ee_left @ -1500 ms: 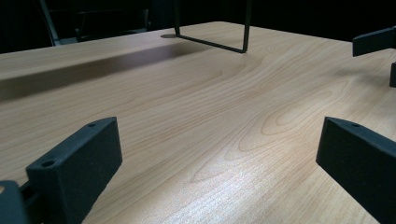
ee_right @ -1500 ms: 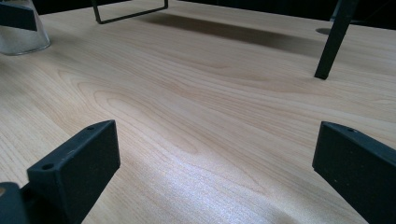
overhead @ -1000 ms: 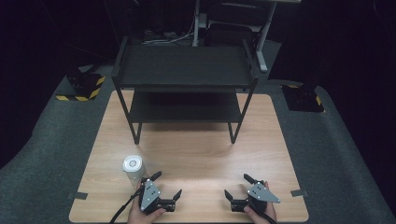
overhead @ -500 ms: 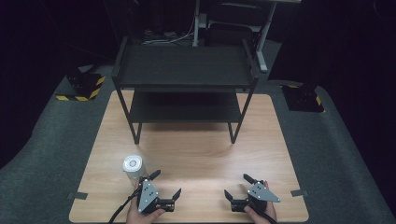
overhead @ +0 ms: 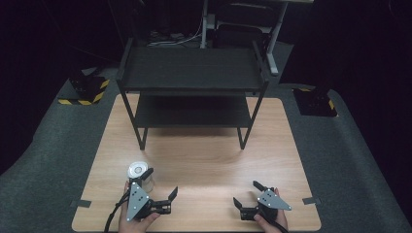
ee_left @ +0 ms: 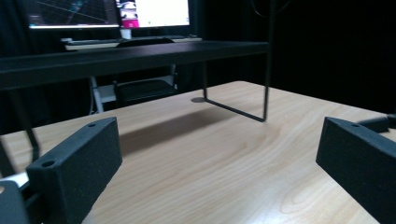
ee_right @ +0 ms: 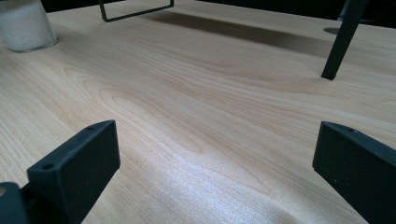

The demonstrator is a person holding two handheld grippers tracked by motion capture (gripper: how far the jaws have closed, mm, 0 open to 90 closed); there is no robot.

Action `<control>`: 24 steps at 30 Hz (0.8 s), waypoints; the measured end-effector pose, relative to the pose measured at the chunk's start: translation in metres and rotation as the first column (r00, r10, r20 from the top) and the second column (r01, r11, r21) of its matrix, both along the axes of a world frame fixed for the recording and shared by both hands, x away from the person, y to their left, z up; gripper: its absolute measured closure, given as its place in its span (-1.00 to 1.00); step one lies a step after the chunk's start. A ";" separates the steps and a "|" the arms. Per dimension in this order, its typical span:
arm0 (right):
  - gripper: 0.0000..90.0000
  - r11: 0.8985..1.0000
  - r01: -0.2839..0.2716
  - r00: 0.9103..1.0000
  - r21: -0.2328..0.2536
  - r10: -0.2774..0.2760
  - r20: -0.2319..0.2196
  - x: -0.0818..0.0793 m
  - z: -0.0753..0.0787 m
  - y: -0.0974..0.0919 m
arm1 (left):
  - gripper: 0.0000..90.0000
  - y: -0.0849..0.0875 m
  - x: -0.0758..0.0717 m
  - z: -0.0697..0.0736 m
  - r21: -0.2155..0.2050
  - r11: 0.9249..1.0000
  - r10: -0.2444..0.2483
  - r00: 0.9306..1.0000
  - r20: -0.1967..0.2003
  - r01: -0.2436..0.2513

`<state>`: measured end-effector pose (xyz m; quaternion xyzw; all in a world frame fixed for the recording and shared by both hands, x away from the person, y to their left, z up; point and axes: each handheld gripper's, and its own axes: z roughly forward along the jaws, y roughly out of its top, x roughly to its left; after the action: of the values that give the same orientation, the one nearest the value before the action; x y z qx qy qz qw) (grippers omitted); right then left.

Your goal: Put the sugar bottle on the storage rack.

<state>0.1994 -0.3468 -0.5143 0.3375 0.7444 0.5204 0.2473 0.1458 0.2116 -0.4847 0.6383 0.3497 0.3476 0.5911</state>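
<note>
Pale wood-grain table point(overhead: 204, 160), rectangular with rounded corners, smooth and faintly glossy, set on rough grey carpet point(overhead: 53, 155). Black tape tabs at the left and right near edges.

Black two-tier metal rack point(overhead: 192, 73) across the far half: flat matte shelves with raised side rails, thin square-section legs, low floor bars joining the legs at each side. In the left gripper view, upper shelf edge point(ee_left: 130, 53) crossing the frame, one U-shaped leg loop point(ee_left: 236, 109) standing on the wood; bright monitors beyond.

Left gripper point(overhead: 159, 187) at the near-left edge, held in a hand point(overhead: 138, 221), grey three-cornered plate on top, blocky black jaws spread wide with nothing between them, bare wood showing in the gap in its own view. Right gripper point(overhead: 248, 193) at the near-right, well apart from the left, also hand-held, jaws likewise released and wide, gripping nothing.

Small round jar point(overhead: 138, 172) just beside the left gripper's far jaw, contact not clear; pale lid on top. In the right gripper view, clear cylinder point(ee_right: 25, 25) filled with white grainy stuff, far off at upper left.
</note>
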 end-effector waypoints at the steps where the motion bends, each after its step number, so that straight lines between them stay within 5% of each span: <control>1: -0.99 1.000 0.000 1.000 0.000 0.000 0.000 0.000 0.000 0.000 | -0.99 0.005 -0.002 0.003 -0.003 1.000 0.012 1.000 0.010 -0.012; 13: -0.99 1.000 -0.001 1.000 0.001 0.001 0.003 0.000 0.000 0.000 | -0.99 0.032 -0.013 0.006 -0.002 0.989 0.145 0.989 0.038 -0.145; 24: -0.99 1.000 -0.001 1.000 0.003 0.001 0.001 0.001 0.000 0.000 | -0.99 0.045 -0.007 -0.025 0.035 0.974 0.226 0.972 -0.058 -0.224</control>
<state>0.1999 -0.3469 -0.5148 0.3373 0.7435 0.5220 0.2468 0.1390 0.2563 -0.5098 0.6133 0.4329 0.3973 0.5278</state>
